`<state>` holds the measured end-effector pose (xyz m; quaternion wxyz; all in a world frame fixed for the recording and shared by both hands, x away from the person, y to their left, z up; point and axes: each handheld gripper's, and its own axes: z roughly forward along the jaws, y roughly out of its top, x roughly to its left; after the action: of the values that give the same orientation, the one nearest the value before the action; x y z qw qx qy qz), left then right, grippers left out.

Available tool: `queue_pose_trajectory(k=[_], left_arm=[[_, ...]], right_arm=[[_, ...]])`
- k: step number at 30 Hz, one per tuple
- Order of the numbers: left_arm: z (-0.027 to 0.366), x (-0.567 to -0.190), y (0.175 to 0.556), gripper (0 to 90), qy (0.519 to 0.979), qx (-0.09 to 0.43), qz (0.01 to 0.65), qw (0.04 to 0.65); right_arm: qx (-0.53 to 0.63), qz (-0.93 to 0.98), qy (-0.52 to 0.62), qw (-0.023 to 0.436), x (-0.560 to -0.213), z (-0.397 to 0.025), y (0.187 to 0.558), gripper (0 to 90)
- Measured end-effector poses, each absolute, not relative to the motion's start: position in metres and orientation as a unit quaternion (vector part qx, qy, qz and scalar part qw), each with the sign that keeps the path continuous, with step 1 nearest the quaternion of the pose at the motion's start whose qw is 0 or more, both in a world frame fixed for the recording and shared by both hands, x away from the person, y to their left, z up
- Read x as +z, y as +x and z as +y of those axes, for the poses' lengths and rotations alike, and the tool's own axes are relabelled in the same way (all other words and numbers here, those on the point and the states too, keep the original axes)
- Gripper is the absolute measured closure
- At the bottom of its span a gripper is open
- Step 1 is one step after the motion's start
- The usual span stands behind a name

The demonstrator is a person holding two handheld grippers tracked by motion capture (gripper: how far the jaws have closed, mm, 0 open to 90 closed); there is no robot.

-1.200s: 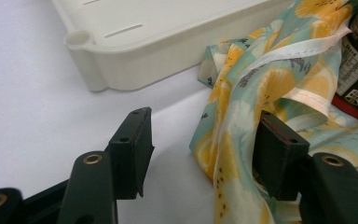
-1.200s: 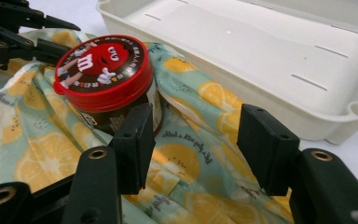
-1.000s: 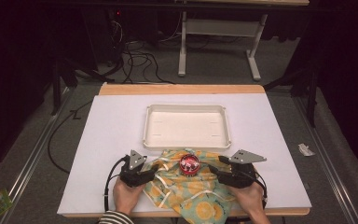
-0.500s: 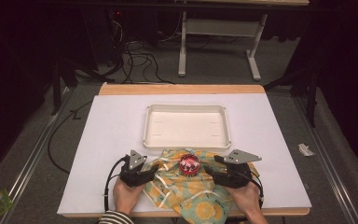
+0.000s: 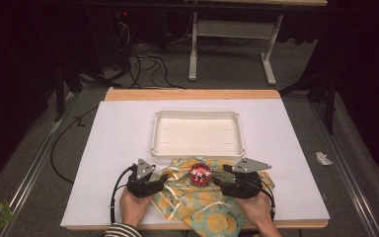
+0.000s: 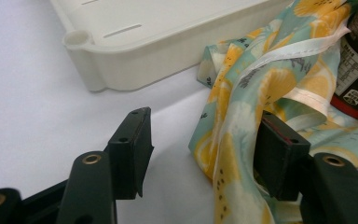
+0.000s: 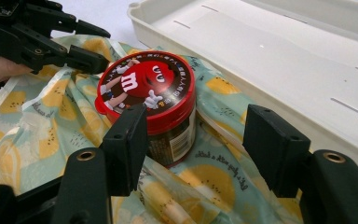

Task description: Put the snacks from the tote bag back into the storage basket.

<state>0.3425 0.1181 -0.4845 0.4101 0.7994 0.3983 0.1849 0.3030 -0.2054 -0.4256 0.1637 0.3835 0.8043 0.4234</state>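
A jar with a red lid [image 5: 200, 174] stands on a crumpled lemon-print cloth [image 5: 202, 207] near the table's front edge, just in front of a white tray [image 5: 197, 114]. My left gripper [image 5: 167, 178] is at the cloth's left edge. In the left gripper view the gripper [image 6: 205, 154] is open, and a raised fold of cloth [image 6: 270, 88] lies between its jaws, close to the right one. My right gripper [image 5: 218, 181] is just right of the jar. Up close it [image 7: 198, 149] is open, with the jar [image 7: 154, 102] right ahead by its left jaw.
The tray [image 7: 270, 51] holds nothing and lies directly behind the cloth. A white sheet [image 5: 118, 138] covers the table, with bare room left and right of the tray. Cables and a desk frame [image 5: 232, 29] are on the floor beyond the far edge.
My right gripper has slid a little left, closer to the jar. The left gripper and the cloth have stayed put.
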Motion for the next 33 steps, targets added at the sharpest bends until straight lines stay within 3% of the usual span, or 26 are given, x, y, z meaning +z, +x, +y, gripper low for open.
queue_pose_trajectory(k=[33], left_arm=[[0.118,-0.485,0.342,41.5,0.798,0.186,0.399,0.411]], right_arm=[[0.423,0.818,0.361,0.149,-0.423,-0.178,0.308,30.6]])
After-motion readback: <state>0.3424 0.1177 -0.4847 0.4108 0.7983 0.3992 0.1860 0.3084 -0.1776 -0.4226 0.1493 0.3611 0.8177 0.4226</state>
